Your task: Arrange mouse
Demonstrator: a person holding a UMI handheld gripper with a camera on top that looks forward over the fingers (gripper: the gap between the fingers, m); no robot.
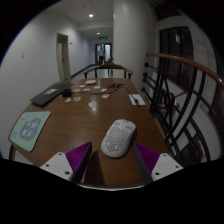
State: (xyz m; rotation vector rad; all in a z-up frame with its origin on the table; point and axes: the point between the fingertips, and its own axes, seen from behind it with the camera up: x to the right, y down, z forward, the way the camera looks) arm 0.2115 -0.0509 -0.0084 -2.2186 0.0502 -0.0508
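Note:
A white perforated mouse (119, 138) lies on the brown wooden table (75, 115), just ahead of my fingers and partly between their tips. My gripper (112, 157) is open, with the purple pads (78, 157) wide apart on either side and a gap to the mouse on both sides. The mouse rests on the table on its own. A light green mouse mat (30, 129) with a blue figure lies to the left of the mouse, near the table's left edge.
A dark laptop (45, 96) lies farther back on the left. Small items and papers (96, 90) sit at the table's far end, with chairs (115, 70) beyond. A railing (185, 100) runs along the right side.

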